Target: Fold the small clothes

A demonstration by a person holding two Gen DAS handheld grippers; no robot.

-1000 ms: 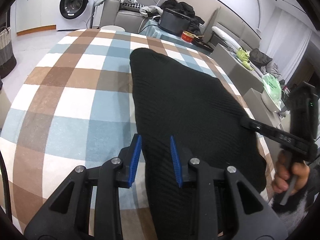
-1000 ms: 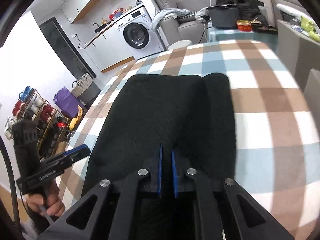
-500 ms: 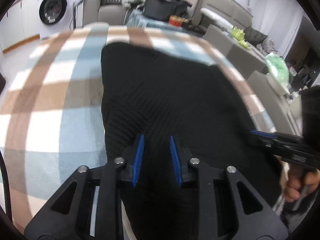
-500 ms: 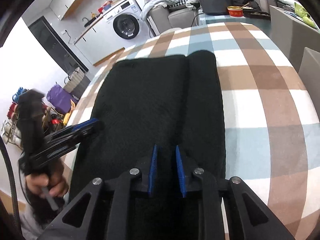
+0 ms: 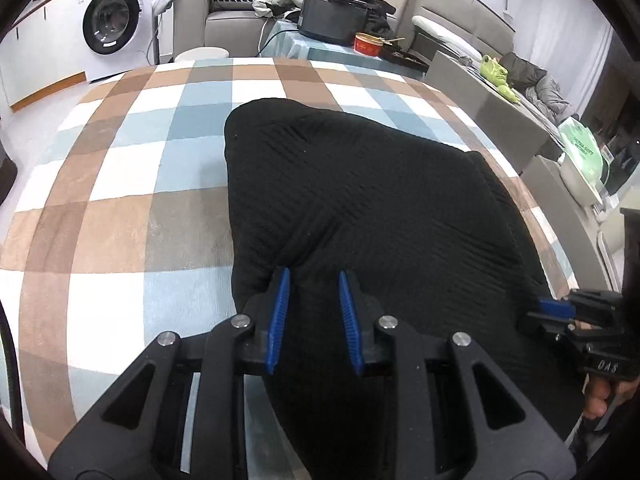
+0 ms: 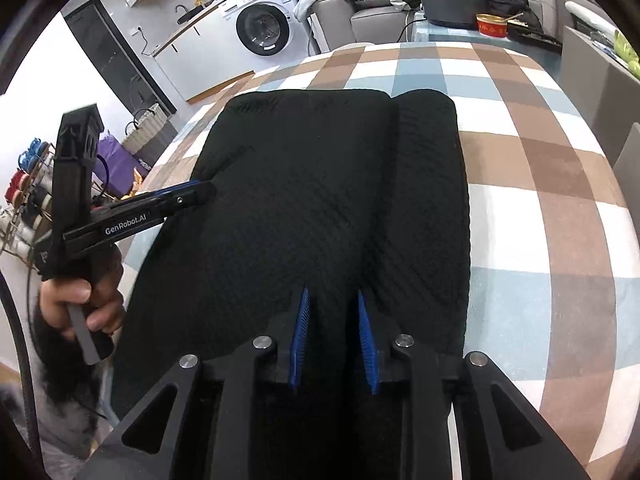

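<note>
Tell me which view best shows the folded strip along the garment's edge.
The right wrist view. There the black garment lies nearly whole on the checked cloth, and the folded strip runs down its right side behind a clear seam. The left wrist view shows the garment foreshortened, with only that side's far corner showing.

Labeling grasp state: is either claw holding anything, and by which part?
Nothing is clamped. The left claw and right claw both stand open over the black garment.

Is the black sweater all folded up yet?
Not yet. The black knit garment has one side strip folded over along its right. Both the left gripper and right gripper sit open over its near edge, gripping nothing. Folding it across is left.
</note>
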